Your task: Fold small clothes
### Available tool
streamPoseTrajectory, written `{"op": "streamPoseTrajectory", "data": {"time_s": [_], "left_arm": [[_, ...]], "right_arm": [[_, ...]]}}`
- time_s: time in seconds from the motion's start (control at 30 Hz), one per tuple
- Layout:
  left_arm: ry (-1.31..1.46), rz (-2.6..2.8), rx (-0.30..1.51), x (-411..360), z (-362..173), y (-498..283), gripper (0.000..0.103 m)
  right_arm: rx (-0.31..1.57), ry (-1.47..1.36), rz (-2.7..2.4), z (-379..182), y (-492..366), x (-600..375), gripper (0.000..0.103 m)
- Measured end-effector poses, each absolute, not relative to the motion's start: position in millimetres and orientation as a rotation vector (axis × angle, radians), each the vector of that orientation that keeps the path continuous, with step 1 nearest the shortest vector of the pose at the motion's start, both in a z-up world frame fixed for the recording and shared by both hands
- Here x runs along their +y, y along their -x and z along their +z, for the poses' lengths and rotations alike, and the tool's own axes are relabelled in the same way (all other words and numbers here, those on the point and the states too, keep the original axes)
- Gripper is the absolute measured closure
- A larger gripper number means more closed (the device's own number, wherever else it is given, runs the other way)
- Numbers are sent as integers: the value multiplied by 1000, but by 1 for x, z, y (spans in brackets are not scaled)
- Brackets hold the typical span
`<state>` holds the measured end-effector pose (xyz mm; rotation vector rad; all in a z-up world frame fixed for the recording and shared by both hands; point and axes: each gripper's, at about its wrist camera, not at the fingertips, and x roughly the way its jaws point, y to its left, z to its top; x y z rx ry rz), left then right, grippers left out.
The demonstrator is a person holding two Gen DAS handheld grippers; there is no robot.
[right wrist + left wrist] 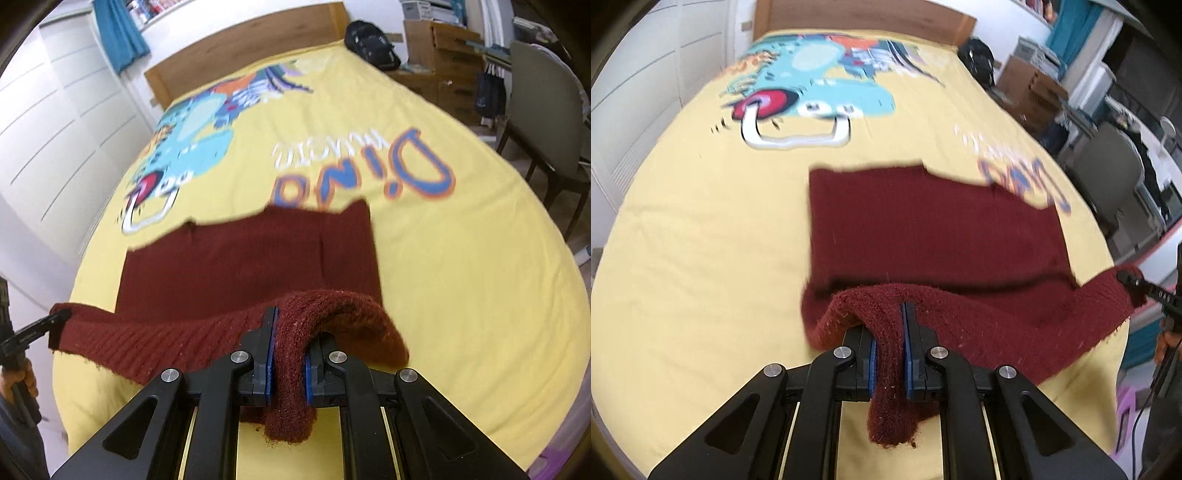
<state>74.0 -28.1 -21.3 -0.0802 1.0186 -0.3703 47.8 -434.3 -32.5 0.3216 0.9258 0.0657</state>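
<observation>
A dark red knitted garment [934, 229] lies on a yellow printed bedspread [701, 229]. Its far part lies flat; its near edge is lifted. My left gripper [888, 343] is shut on the near left corner of the garment. My right gripper [288, 354] is shut on the near right corner of the garment [236, 266]. The lifted hem stretches between the two. The right gripper also shows at the right edge of the left wrist view [1145, 288], and the left gripper at the left edge of the right wrist view [33, 332].
The bedspread [443, 258] carries a cartoon dinosaur print and lettering. A wooden headboard [240, 40] stands at the far end. A white wardrobe [55, 122] is on the left. A black bag [371, 44], cardboard boxes [439, 44] and a chair [543, 114] stand on the right.
</observation>
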Motion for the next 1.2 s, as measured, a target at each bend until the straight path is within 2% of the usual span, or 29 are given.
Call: {"op": "streamPoseTrajectory", "data": {"time_s": [0.17, 0.33, 0.53, 0.77, 0.97, 1.0, 1.03, 1.07, 1.13, 1.2], "left_arm": [[87, -342, 983, -31, -8, -117, 94], [63, -307, 987, -35, -10, -163, 94], [2, -261, 1044, -49, -52, -216, 94], [9, -204, 1095, -54, -105, -239, 92], [-45, -163, 1123, -54, -116, -239, 85], [-49, -160, 1119, -54, -114, -239, 81], [-47, -162, 1119, -54, -113, -239, 71], [-40, -173, 1120, -55, -112, -239, 64], [-37, -176, 1119, -57, -106, -237, 37], [-67, -151, 1095, -60, -97, -235, 23]], "right_arm": [[900, -309, 48, -18, -100, -438, 92], [950, -262, 18, -30, -154, -436, 92], [1066, -226, -29, -77, -198, -430, 92], [1143, -192, -69, -122, -207, -428, 90], [1145, -214, -66, -123, -199, -430, 65], [1135, -203, -70, -120, -199, -429, 54], [1124, -188, -74, -116, -197, -428, 40], [1115, -175, -78, -111, -196, -427, 36], [1096, -161, -69, -103, -194, -424, 30], [1077, -148, -68, -94, -192, -421, 24]]}}
